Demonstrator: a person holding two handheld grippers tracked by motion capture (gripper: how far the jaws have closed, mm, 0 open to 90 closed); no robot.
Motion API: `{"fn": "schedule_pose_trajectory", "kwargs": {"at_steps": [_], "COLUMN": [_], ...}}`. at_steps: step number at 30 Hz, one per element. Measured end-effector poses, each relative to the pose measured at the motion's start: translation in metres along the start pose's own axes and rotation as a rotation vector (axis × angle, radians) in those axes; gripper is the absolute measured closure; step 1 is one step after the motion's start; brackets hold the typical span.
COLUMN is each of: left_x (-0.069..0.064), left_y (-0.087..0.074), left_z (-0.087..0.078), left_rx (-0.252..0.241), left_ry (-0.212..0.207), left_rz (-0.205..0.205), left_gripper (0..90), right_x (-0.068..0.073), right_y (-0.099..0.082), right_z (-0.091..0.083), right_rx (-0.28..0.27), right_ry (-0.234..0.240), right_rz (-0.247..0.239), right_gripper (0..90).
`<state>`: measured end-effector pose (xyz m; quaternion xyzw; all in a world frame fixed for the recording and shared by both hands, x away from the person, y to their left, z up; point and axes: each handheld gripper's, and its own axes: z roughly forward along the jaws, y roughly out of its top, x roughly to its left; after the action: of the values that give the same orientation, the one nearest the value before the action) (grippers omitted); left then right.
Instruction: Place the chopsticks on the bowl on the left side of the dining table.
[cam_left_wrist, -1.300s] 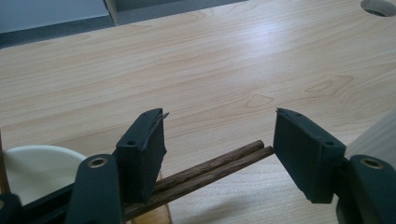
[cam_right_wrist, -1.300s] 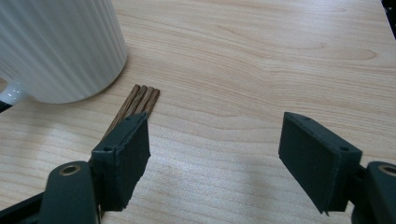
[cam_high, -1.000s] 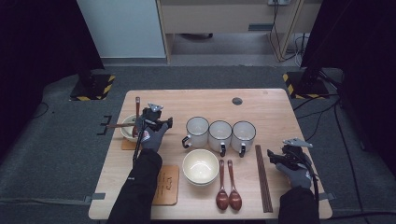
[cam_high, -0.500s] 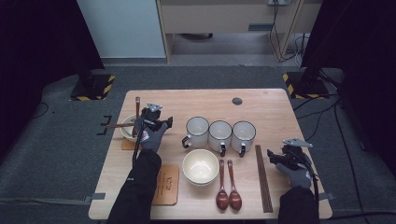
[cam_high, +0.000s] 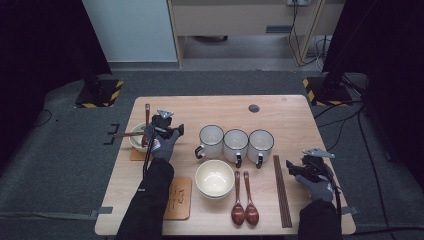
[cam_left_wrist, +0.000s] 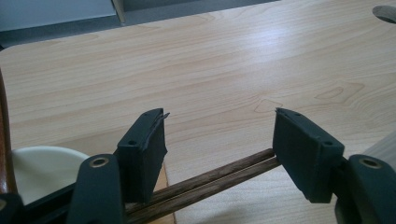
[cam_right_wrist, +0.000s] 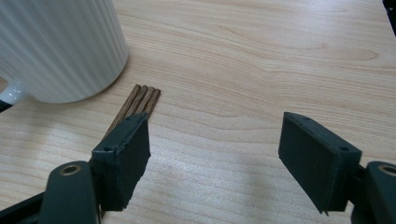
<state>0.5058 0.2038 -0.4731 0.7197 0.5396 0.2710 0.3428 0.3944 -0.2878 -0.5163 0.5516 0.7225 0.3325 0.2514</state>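
Chopsticks (cam_left_wrist: 212, 179) lie between the left gripper (cam_left_wrist: 219, 140) and its spread jaws, beside the small bowl (cam_high: 137, 136), seemingly untouched; centre them before closing, so both sticks pinch together; right gripper (cam_right_wrist: 224, 158) gapes wide, empty, right of that bowl.

I see a light wooden table (cam_high: 300, 107) on grey carpet (cam_high: 65, 165) — black stands with yellow-black hazard bases (cam_high: 99, 93) flank it, a pale cabinet (cam_high: 131, 30) behind.

Three mugs (cam_high: 236, 143) stand behind the bowl (cam_high: 214, 177), spoons (cam_high: 243, 200) to its right.
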Motion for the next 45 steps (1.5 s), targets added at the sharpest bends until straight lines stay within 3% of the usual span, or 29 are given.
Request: {"fn": "schedule_pose_trajectory", "kwargs": {"at_steps": [7, 13, 22, 30, 41, 45], "left_x": [0.0, 0.0, 0.009, 0.018, 0.061, 0.071], "left_y": [0.0, -0.001, 0.004, -0.006, -0.032, -0.037], "left_z": [-0.004, -0.01, -0.029, -0.03, -0.072, -0.078], "left_rx": [-0.016, -0.023, -0.057, -0.036, -0.044, -0.038], "left_ry": [-0.026, -0.101, -0.149, -0.131, -0.069, -0.056], "left_rz": [-0.005, -0.013, -0.017, -0.02, -0.073, -0.094], "left_gripper": [33.7, 37.5, 41.2, 41.8, 43.1, 43.2], "right_x": [0.0, 0.0, 0.001, 0.001, 0.002, 0.003], "right_y": [0.0, 0.0, 0.0, 0.0, -0.001, -0.001], "right_z": [0.0, 0.0, 0.0, 0.0, 0.001, 0.001], "right_rx": [0.003, 0.002, 0.007, 0.006, 0.012, 0.009], "right_ry": [0.001, 0.0, -0.001, -0.002, -0.008, -0.012], "right_rz": [-0.001, -0.001, -0.002, -0.003, -0.01, -0.012], "right_gripper": [24.8, 24.8, 24.8, 24.8, 24.8, 24.8]}}
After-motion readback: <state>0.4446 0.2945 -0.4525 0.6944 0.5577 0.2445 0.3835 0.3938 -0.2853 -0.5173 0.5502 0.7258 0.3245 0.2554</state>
